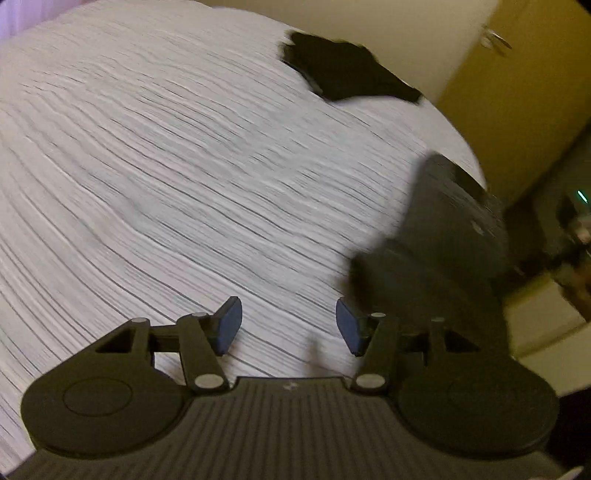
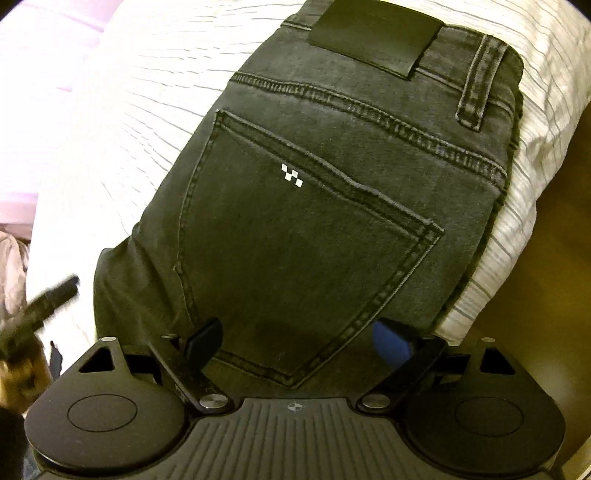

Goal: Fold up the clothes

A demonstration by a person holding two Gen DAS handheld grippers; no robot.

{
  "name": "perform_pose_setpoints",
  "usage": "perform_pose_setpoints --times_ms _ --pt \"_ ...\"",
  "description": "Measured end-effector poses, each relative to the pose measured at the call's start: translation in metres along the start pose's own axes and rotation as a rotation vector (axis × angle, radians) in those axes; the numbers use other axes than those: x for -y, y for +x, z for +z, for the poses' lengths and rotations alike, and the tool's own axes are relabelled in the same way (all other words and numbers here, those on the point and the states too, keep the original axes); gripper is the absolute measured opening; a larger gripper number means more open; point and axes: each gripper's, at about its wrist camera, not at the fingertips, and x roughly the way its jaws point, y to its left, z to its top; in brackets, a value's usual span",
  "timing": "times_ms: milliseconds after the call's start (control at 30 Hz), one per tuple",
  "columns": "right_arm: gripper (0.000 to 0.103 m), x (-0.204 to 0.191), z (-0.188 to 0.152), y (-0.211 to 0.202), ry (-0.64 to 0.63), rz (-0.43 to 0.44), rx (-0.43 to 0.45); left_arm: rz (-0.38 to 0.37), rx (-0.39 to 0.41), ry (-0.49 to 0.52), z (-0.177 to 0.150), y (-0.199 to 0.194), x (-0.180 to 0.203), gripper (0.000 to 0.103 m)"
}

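I see dark grey jeans (image 2: 317, 206) lying on the bed (image 2: 122, 122), close to its right edge, w/ the waistband end near a corner. They lie flat, back pocket (image 2: 306, 251) up, leather patch (image 2: 376, 35) at the far end, and already look like a compact stacked block. That fits a fold that's done or one w/ a leg section left to bring over; I can't settle which.

Right claw (image 2: 299, 339) hovers over the near end of the jeans, fingers wide apart, gripping nothing. Left claw (image 1: 288, 325) is also spread wide and empty, over bare striped sheet toward the middle of the bed; the jeans (image 1: 443, 236) sit off to its right as a blurred dark mass.

If another fold is due, I'd pinch both near corners through all layers, lift together, keep the side seams parallel to the bed edge, then lay over and smooth outward. Denim is stiff, so I'd take a deep bite, not a tip pinch.

Hard to make out:
- Left view is motion-smeared.
- A second dark garment (image 1: 347, 70) at the far edge of the bed; type unclear.
- Leg ends of the jeans hidden under or behind the claw body.
- Blurred dark object (image 2: 44, 302) at left of right view, prob. the other tool, not sure.
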Motion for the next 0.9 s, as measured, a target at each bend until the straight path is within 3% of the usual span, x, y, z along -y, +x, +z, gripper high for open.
perform_pose_setpoints --times_ms 267,433,467,533,667,767,900 --pt "0.091 0.006 0.006 0.001 -0.061 0.028 -0.029 0.114 -0.159 0.15 -0.062 0.019 0.065 0.049" --pt "0.09 0.014 0.01 -0.01 -0.067 0.046 -0.017 0.242 -0.158 0.08 -0.071 0.011 0.046 0.05" --pt "0.084 0.015 0.011 -0.013 -0.079 0.04 -0.015 0.261 -0.158 0.063 -0.072 0.008 0.042 0.05" --pt "0.082 0.018 0.012 -0.018 -0.088 0.034 -0.007 0.3 -0.157 0.03 -0.073 0.002 0.032 0.055" --pt "0.083 0.029 0.017 -0.034 -0.073 -0.023 0.027 0.355 -0.178 0.071 -0.065 -0.005 0.047 0.051" --pt "0.083 0.047 0.022 -0.051 -0.033 -0.08 0.098 0.389 -0.15 0.12 -0.059 -0.015 0.072 0.045" --pt "0.082 0.069 0.032 -0.077 -0.008 -0.022 0.223 0.398 -0.089 0.219 -0.043 -0.017 0.117 0.046"
